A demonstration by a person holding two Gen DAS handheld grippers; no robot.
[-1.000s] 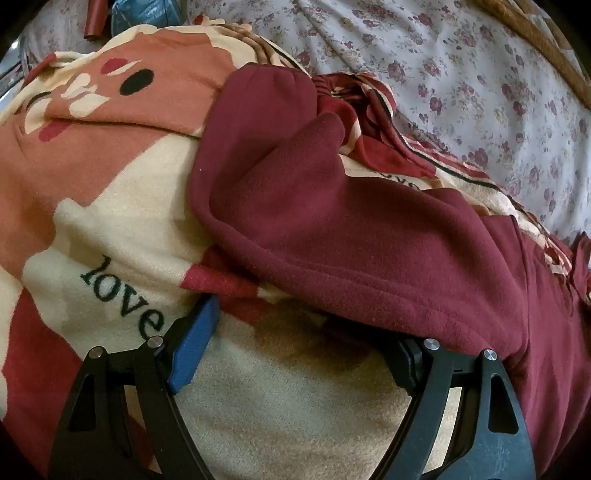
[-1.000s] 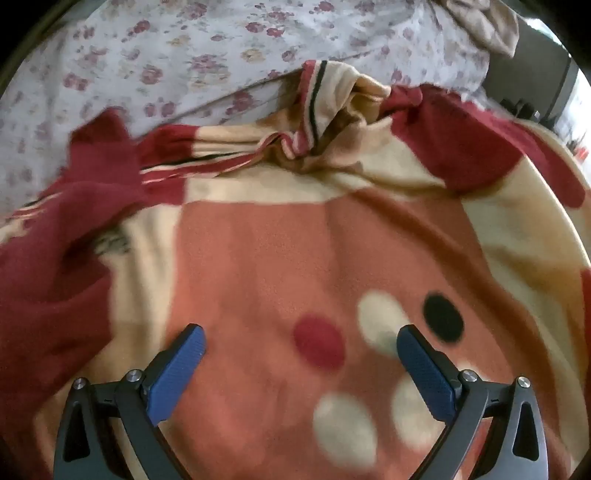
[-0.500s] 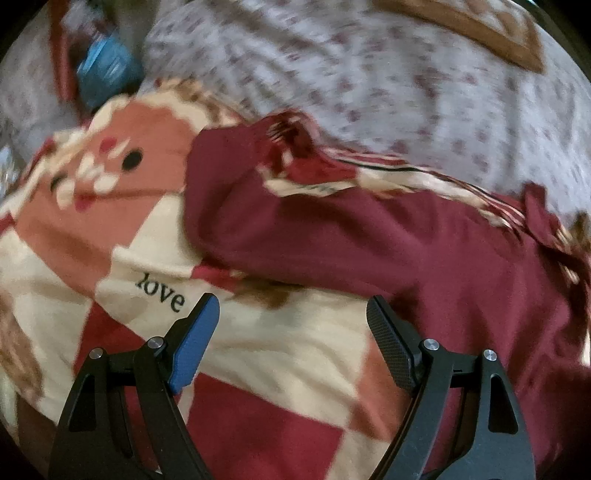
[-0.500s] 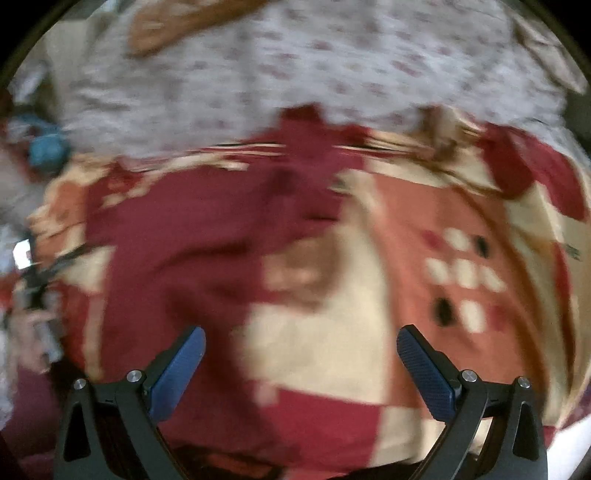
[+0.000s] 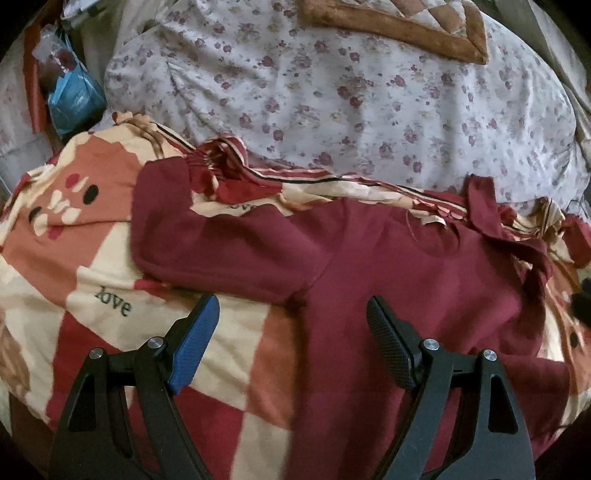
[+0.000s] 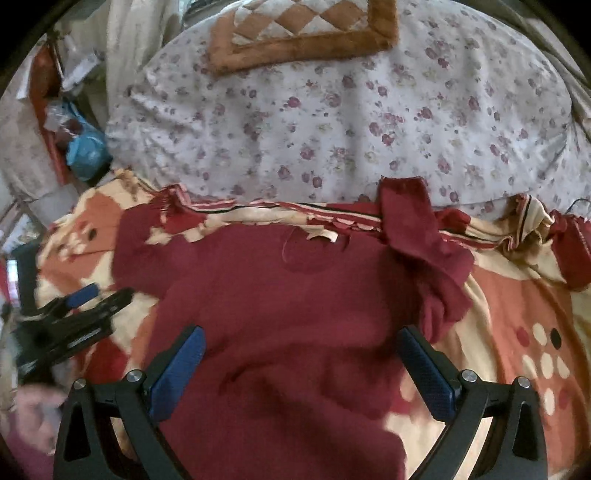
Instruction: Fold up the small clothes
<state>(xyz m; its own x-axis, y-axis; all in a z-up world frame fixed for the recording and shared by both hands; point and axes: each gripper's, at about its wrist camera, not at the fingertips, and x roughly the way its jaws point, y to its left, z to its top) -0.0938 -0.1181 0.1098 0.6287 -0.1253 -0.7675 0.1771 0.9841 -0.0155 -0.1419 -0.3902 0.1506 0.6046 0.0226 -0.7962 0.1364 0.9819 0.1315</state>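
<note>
One maroon garment [image 5: 388,266] lies spread on one patchwork fleece blanket [image 5: 88,280] of cream, orange and red, with the word "love" printed on it; blanket covers the near part of a bed, one floral sheet [image 5: 369,96] beyond it; one brown-bordered quilted mat [image 6: 303,33] at the far end of the sheet. Two tongs counted: left tongs [image 5: 291,334] spread wide and holding nothing, hovering over the garment's left sleeve seam; right tongs [image 6: 301,363] equally wide apart, empty, over the garment's body. Left sleeve stretches flat toward the blanket's cartoon face; right sleeve [image 6: 417,229] lies rumpled, cuff reaching the sheet's edge.

Against a second ago: both cameras were close down on the cloth then, left tongs at the sleeve's edge; both have since pulled up and back, the whole garment now in frame; left sleeve, bunched before, now lies straighter.

Around: blue plastic bag [image 5: 74,99] and clutter at the far left beside the bed; in the right wrist view the left tongs show blurred at the left edge, a person's hand [image 6: 37,410] below them, also blurred. Ruffled blanket hem [image 5: 332,192] bunches along the garment's far edge, a fold of it lying over the neckline.
</note>
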